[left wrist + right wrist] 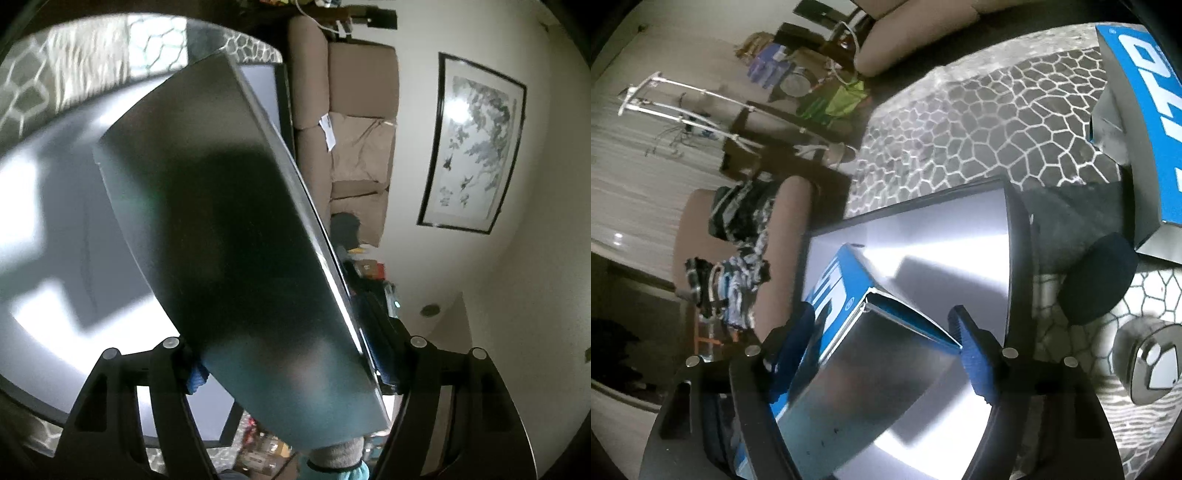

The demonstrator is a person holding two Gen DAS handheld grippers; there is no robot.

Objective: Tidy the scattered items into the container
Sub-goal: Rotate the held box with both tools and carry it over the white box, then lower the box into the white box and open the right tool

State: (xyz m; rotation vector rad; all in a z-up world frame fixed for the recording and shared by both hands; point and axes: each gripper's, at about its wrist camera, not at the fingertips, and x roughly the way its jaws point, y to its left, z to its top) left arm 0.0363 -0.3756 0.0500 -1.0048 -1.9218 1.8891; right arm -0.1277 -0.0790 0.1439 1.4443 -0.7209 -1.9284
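The blue-and-silver cardboard box [871, 354] sits between the right hand-held gripper [882, 354] pads, its long axis running away up-left over the shiny dark-rimmed container [1015, 251]; lower it flat before letting go; the left hand-held gripper [291, 369] clamps a grey flat box [229, 236], tilted.

The rug [979, 122] is grey with a white web of cells. The box [842, 295] is blue and silver; the sofa [354, 122] is beige.
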